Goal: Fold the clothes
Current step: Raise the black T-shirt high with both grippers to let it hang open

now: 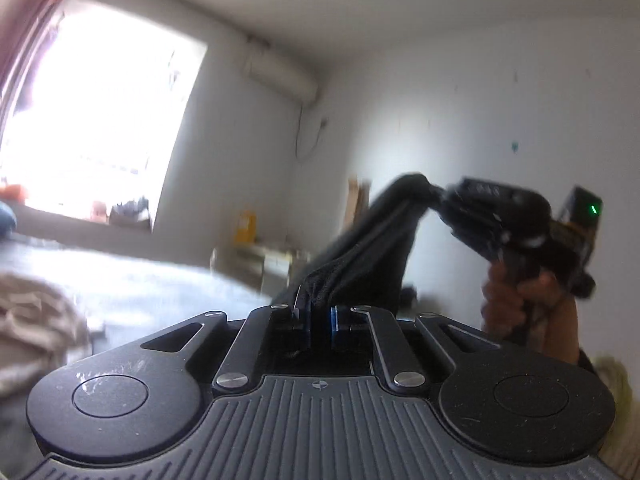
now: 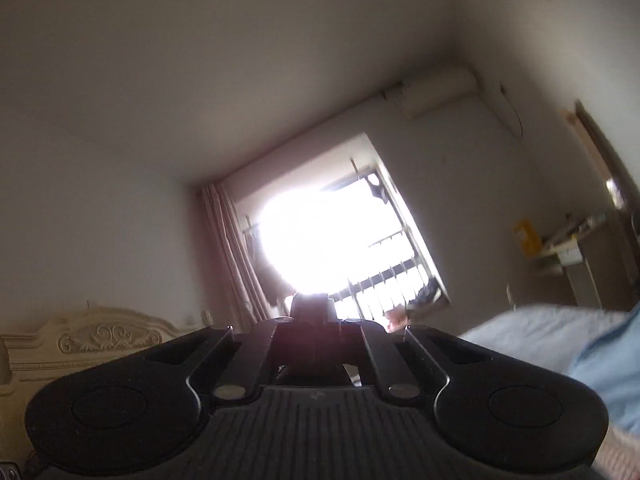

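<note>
Bedroom, bright window (image 1: pixel 100 120) washing out both views; bed (image 1: pixel 140 276) lay below and to the window side of the garment. Black garment (image 1: pixel 372 240) was off the bed, held in the air as a taut band. Left tool (image 1: pixel 319 320) was pinching one end between its blue pads. Right tool (image 1: pixel 444 196) gripped the other end, up and to the right of the left one; right hand (image 1: pixel 516 292) was visible on its handle. Long axis ran from left tool to right tool, rising. In its own view the right tool's fingers were backlit; closure there was unclear. Judgement: both ends were controlled; fold stage undetermined.
</note>
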The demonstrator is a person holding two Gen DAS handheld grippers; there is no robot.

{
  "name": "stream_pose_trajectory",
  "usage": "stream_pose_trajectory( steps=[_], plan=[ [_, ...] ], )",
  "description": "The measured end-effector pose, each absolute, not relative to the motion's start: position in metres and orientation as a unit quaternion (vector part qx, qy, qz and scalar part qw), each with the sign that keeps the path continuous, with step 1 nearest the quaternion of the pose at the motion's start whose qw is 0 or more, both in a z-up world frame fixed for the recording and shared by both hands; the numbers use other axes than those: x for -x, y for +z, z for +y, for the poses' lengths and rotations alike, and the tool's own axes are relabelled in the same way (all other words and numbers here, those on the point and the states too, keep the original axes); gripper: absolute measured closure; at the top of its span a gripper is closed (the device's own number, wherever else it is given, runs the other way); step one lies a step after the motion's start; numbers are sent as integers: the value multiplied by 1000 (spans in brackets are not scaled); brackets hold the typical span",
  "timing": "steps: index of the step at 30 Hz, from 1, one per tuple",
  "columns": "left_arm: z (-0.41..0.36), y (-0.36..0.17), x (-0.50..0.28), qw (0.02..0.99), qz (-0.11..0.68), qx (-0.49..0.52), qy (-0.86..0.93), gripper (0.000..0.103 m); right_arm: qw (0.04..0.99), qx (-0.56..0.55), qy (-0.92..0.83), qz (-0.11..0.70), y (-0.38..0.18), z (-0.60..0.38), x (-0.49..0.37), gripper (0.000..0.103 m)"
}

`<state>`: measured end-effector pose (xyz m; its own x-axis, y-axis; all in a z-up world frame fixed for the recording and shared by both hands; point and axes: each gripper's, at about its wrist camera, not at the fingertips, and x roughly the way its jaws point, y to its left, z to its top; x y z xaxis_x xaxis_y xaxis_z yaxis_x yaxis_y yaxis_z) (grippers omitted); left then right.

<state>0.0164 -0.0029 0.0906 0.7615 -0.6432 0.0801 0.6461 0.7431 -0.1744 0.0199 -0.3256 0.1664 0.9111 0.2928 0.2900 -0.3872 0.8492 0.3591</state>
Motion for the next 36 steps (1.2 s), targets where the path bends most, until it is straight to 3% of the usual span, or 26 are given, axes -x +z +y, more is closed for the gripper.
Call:
stream_pose_trajectory(
  steps=[11, 16, 25, 36],
  plan=[
    [2, 231, -8, 931, -119, 97, -332, 96, 948, -147, 140, -245, 293, -309, 27, 100],
    [-8, 260, 2, 930, -156, 61, -326, 96, 938, -129, 126, -295, 322, -300, 53, 100],
    [-23, 242, -26, 939, -136, 57, -309, 96, 945, -117, 116, -283, 319, -296, 30, 100],
    [-31, 210, -143, 965, -67, 42, -250, 96, 971, -113, 83, -194, 268, -292, -105, 100]
  ],
)
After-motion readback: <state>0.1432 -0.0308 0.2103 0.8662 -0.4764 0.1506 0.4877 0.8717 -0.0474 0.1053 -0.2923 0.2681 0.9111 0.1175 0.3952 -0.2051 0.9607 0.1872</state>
